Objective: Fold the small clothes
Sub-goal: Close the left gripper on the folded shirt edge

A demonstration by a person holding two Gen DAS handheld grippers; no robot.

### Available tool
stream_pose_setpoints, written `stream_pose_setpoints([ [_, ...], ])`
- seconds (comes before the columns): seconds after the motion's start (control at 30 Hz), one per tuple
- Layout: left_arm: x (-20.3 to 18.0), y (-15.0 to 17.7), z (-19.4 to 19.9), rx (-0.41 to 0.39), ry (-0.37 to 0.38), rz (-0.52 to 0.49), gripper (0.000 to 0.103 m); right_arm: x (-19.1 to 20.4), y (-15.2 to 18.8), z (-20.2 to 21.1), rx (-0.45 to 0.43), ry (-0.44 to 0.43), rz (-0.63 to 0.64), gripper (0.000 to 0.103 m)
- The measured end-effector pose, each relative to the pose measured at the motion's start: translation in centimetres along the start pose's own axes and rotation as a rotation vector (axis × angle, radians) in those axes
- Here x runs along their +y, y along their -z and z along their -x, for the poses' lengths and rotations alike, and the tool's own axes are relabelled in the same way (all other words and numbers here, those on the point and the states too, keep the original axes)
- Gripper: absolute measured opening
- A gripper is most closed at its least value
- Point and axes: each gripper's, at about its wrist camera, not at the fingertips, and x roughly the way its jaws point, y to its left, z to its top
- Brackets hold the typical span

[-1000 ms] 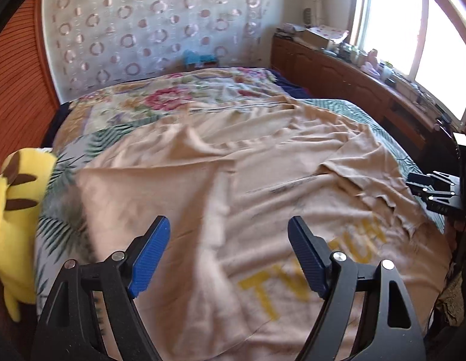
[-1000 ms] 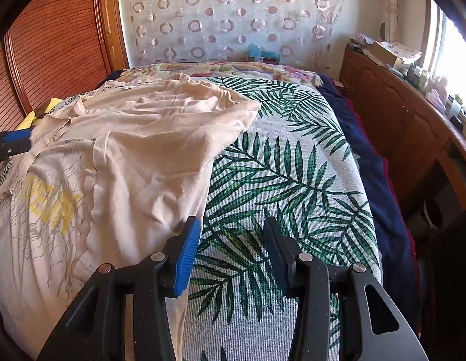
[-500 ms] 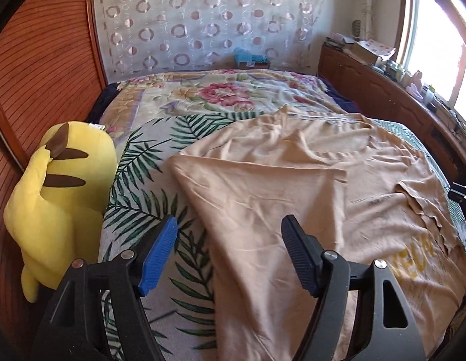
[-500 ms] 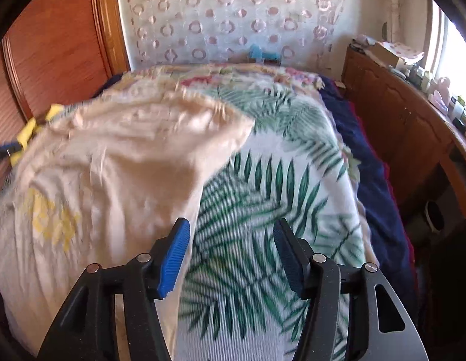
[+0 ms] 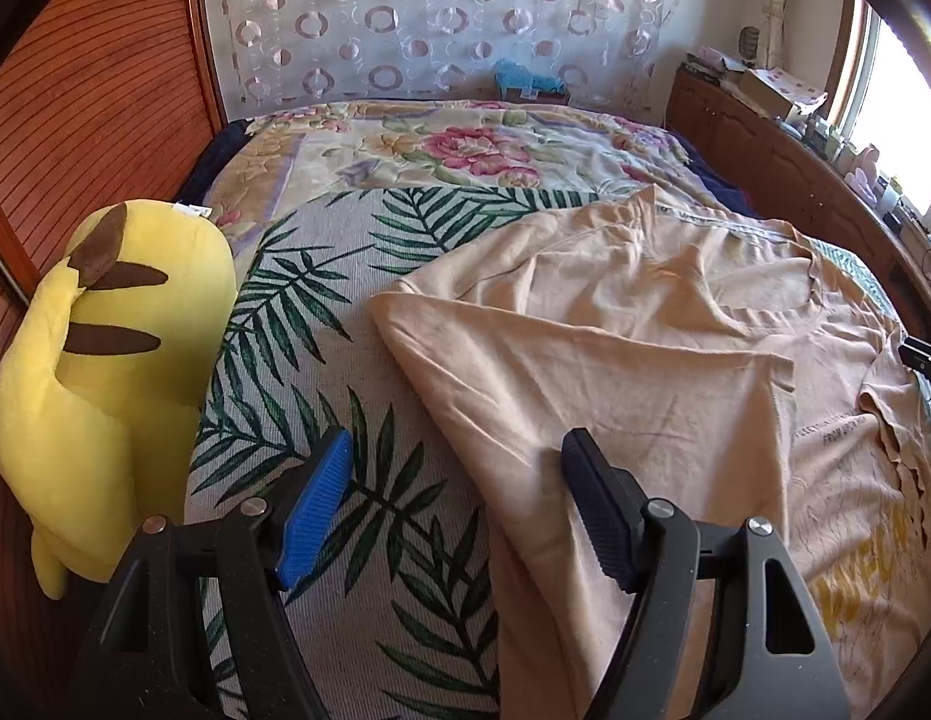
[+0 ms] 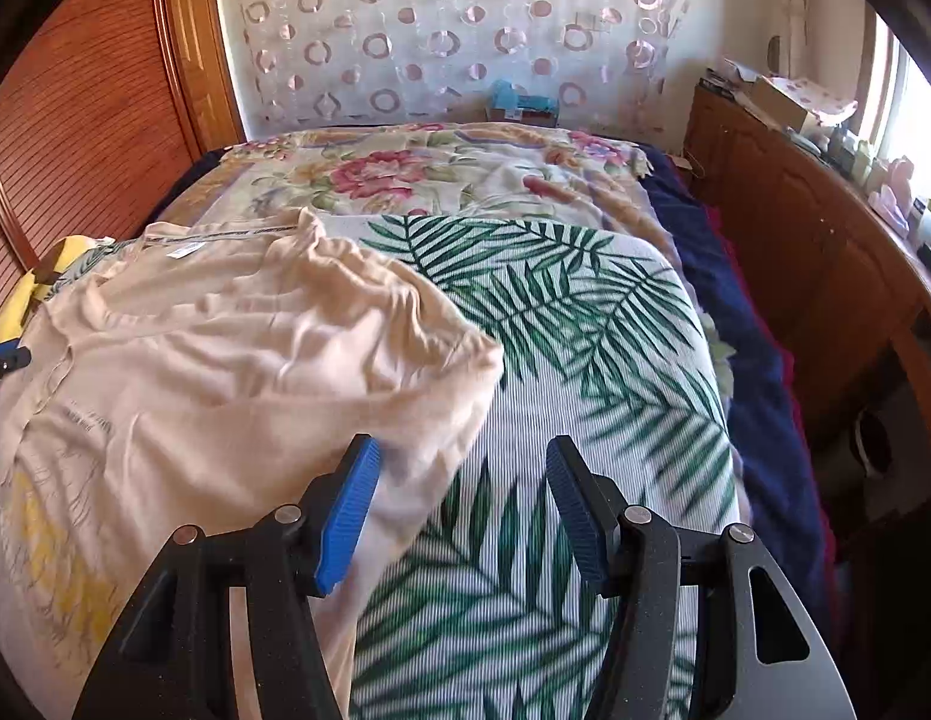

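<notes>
A beige T-shirt (image 5: 645,372) with yellow print lies spread on the palm-leaf bed cover, its left side folded inward over the body. My left gripper (image 5: 456,480) is open and empty, hovering over the shirt's left folded edge. In the right wrist view the same shirt (image 6: 225,372) lies at the left, its right sleeve pointing right. My right gripper (image 6: 462,492) is open and empty above the shirt's right edge where it meets the cover.
A yellow plush toy (image 5: 99,372) sits at the bed's left edge by the wooden wall. A floral blanket (image 5: 465,144) covers the far bed. A wooden cabinet (image 6: 825,252) with clutter runs along the right, under the window.
My left gripper has swung left from over the shirt's body to its left edge, bringing the plush toy into view. My right gripper has opened wider and shifted slightly along the shirt's right edge.
</notes>
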Motion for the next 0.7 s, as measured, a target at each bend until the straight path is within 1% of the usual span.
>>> stream_pose_setpoints([
  [0.1, -0.3, 0.1, -0.1, -0.014, -0.007, -0.025, 0.074, 0.1, -0.5, -0.9, 0.006, -0.009, 0.006, 0.060],
  [0.27, 0.0, -0.2, -0.2, -0.005, 0.010, -0.026, 0.075, 0.3, -0.7, -1.6, -0.016, -0.009, 0.027, 0.061],
  [0.37, 0.2, -0.6, -0.4, -0.002, 0.014, -0.025, 0.075, 0.1, -0.7, -1.8, -0.013, -0.015, 0.034, 0.062],
  [0.4, 0.3, -0.8, -0.5, -0.004, 0.013, -0.020, 0.071, 0.1, -0.8, -1.9, -0.009, -0.020, 0.038, 0.062],
  [0.43, 0.4, -1.0, -0.5, -0.010, 0.013, -0.014, 0.063, 0.1, -0.9, -1.8, -0.006, -0.026, 0.042, 0.062],
  [0.47, 0.2, -1.2, -0.6, -0.015, 0.013, -0.010, 0.060, 0.1, -1.1, -2.0, -0.003, -0.030, 0.044, 0.062],
  [0.5, 0.2, -1.3, -0.6, -0.015, 0.014, -0.008, 0.055, 0.0, -1.2, -2.0, 0.000, -0.035, 0.046, 0.062],
  [0.53, 0.2, -1.4, -0.7, -0.016, 0.019, -0.012, 0.046, 0.0, -1.4, -2.2, 0.004, -0.042, 0.048, 0.062],
  [0.6, 0.0, -1.6, -0.7, -0.021, 0.037, -0.019, 0.037, 0.1, -1.6, -2.3, 0.007, -0.056, 0.054, 0.062],
  [0.63, -0.1, -1.6, -0.7, -0.020, 0.040, -0.020, 0.033, 0.2, -1.7, -2.4, 0.006, -0.064, 0.057, 0.058],
  [0.67, -0.2, -1.6, -0.7, -0.019, 0.046, -0.023, 0.031, 0.3, -1.8, -2.5, 0.002, -0.076, 0.064, 0.050],
  [0.7, -0.3, -1.7, -0.8, -0.016, 0.053, -0.025, 0.024, 0.6, -1.9, -2.5, 0.002, -0.087, 0.069, 0.045],
])
